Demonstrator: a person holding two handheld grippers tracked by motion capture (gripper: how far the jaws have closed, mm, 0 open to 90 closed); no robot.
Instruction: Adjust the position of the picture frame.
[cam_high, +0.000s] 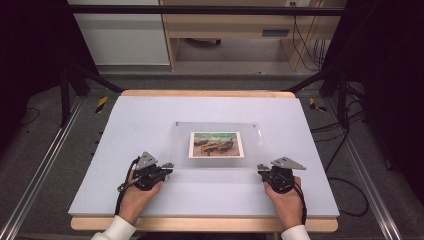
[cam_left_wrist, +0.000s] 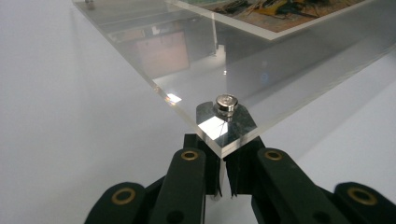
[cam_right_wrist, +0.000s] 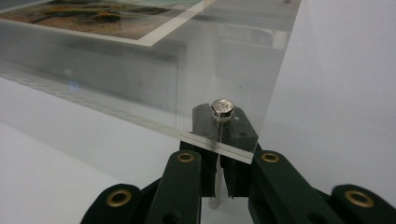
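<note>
At the near edge of the table, two forearms in white sleeves are seen from above, entering from the bottom; each hand is wrapped around a black gripper, knuckles up, wrists low and nearly flat to the pale grey table top (cam_high: 125, 125); the left gripper (cam_high: 169, 165) is set at the near left corner of a clear acrylic frame (cam_high: 180, 145), the right gripper (cam_high: 261, 168) at its near right corner, each pointing inward toward its corner; in the left gripper view the two black jaws are drawn close together under the corner of the clear plate, closed on the thin post below a small silver stud (cam_left_wrist: 225, 103); in the right gripper view the same is shown, the jaws pinched together on the post beneath the other silver stud (cam_right_wrist: 222, 108), the plate's edge lying across the jaw tips; just beyond, a printed picture of boats (cam_high: 216, 144) is seen sandwiched in the middle of the frame, which lies flat in the centre of the table; two more studs are visible at the far corners (cam_high: 254, 125); the work is judged to be at an early stage: both near corners are gripped, yet the frame is not yet visibly lifted or opened, and all four studs appear in place; farther off, a wooden cabinet (cam_high: 225, 30) and floor cables are seen.
</note>
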